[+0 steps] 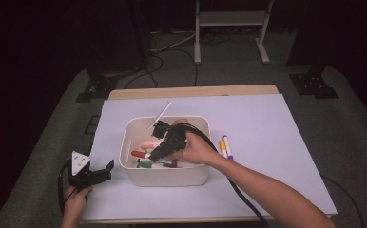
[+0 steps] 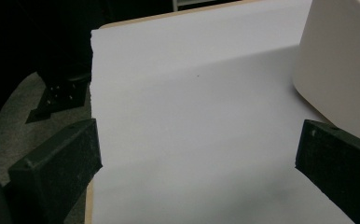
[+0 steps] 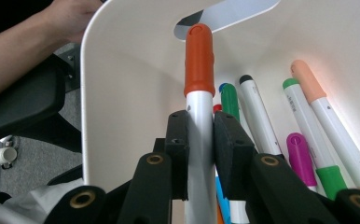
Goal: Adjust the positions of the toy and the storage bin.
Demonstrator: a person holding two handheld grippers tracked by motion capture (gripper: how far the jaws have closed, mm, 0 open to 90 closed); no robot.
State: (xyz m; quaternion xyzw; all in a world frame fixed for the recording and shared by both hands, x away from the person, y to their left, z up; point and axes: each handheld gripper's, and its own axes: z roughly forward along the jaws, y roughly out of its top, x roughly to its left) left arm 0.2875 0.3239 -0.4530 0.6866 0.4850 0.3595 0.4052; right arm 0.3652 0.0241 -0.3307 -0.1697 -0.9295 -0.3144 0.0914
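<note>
The counter (image 1: 276, 142), under its pale sheet, is carrying a white bin (image 1: 165, 176) of markers, and the person's right forearm is slanting in from the lower right with the hand bent over the bin. The right hand-held gripper (image 1: 159, 151) is dipping into the bin, its jaws pinching the white barrel of an orange-capped marker (image 3: 199, 60) inside, above the others. The left hand-held gripper (image 1: 98, 175) is resting low beside the bin's left wall, jaws spread with nothing between them.

orange-capped white marker (image 3: 199, 107) between black jaws; white bin (image 1: 165, 176) of green-, peach-, magenta- and black-capped markers (image 3: 304, 121); pale lilac sheet (image 1: 276, 128); yellow and purple markers (image 1: 226, 147) beside.
</note>
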